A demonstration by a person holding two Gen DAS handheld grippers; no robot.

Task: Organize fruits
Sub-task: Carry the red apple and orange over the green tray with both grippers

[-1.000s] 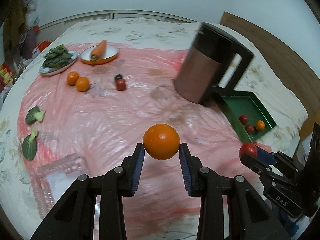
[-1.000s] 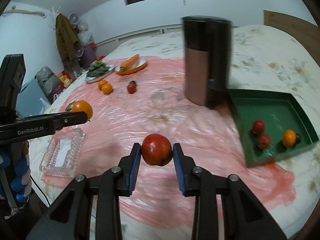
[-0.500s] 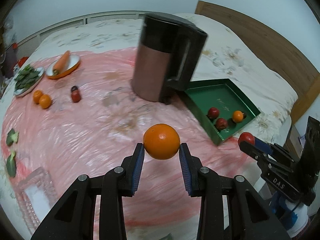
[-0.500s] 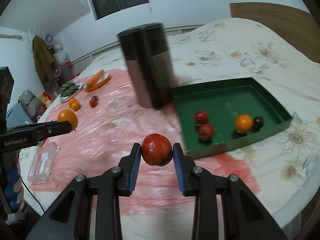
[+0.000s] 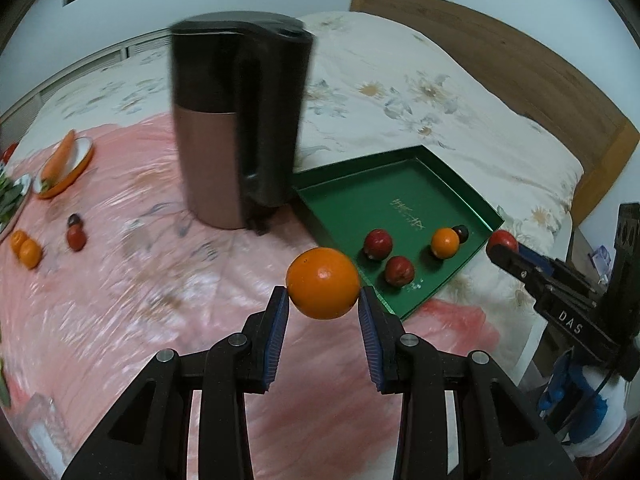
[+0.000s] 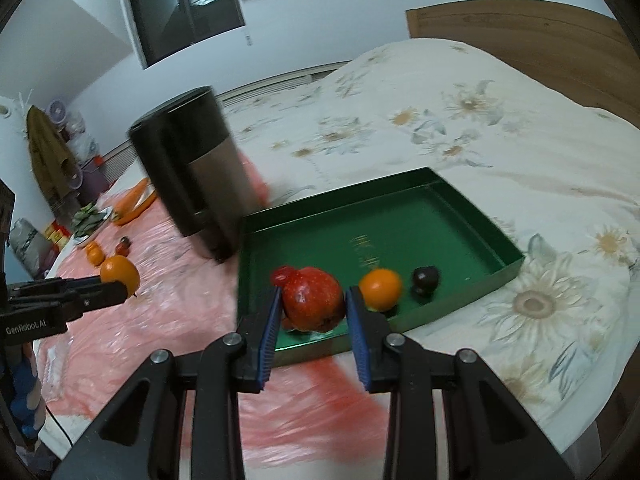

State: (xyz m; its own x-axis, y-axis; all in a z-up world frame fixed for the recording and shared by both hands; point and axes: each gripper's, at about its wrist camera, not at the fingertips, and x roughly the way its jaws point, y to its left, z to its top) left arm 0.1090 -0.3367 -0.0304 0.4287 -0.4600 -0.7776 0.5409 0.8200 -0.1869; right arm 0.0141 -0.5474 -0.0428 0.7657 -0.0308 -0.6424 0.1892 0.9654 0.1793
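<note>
On the pink plastic sheet (image 5: 120,280) at left lie two small oranges (image 5: 26,250). The tall copper-and-black kettle (image 5: 236,120) stands beside the shallow green cardboard tray (image 5: 472,196). The left gripper (image 5: 323,316) clamps a round orange (image 5: 323,289) above the sheet. The right gripper (image 6: 312,316) clamps a red pomegranate (image 6: 312,298) over the tray's near edge, beside a smaller orange (image 6: 380,289) lying inside.

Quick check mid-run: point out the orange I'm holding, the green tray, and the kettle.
orange (image 5: 323,289), left wrist view, middle of its peel between the pads.
green tray (image 5: 404,184), left wrist view, bare floor near the far corner.
kettle (image 5: 208,168), left wrist view, copper lower body.
</note>
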